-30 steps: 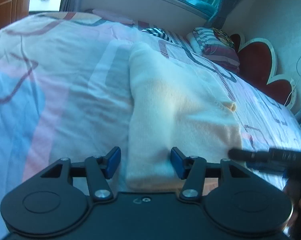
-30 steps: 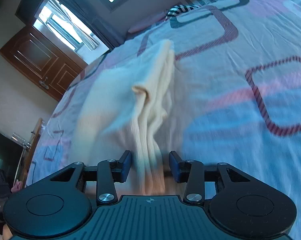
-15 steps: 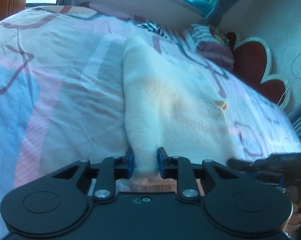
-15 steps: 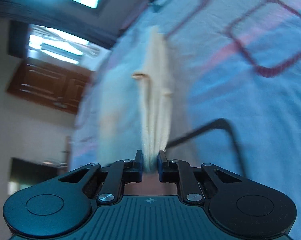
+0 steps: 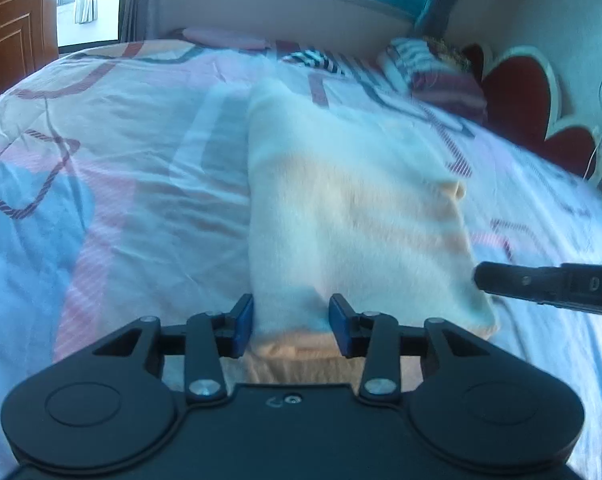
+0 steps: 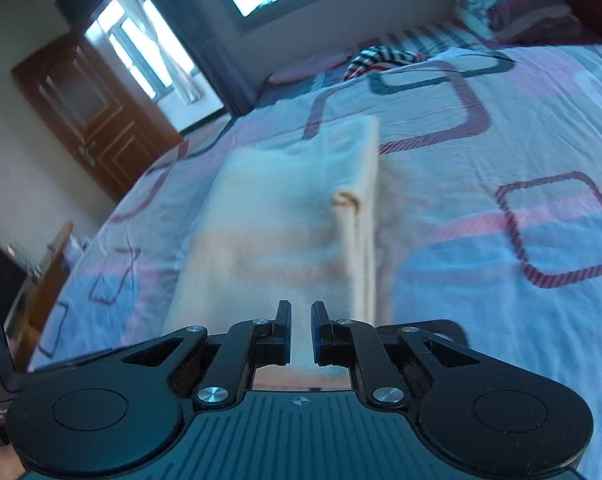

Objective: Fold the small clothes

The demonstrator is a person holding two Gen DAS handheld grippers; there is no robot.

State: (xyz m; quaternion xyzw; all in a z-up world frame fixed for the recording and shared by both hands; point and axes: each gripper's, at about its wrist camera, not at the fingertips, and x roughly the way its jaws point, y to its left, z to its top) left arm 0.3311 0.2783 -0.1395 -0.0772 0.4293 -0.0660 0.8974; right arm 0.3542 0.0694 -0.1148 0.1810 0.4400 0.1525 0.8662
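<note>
A cream knitted garment [image 5: 341, 208] lies folded into a long block on the bed [image 5: 113, 184], lengthwise toward the far edge where striped pillows [image 5: 433, 72] sit by the red headboard [image 5: 529, 100]. The left gripper [image 5: 291, 326] hangs over the garment's near end with its jaws opening; the blue pads stand at either side of the fold, which lies between them, no longer pinched. The right gripper [image 6: 301, 330] has its jaws nearly closed, a narrow slit left between the pads, with cream cloth visible in that slit; whether the pads press it cannot be told. A small loop [image 6: 345, 199] sticks out at the garment's right edge.
</note>
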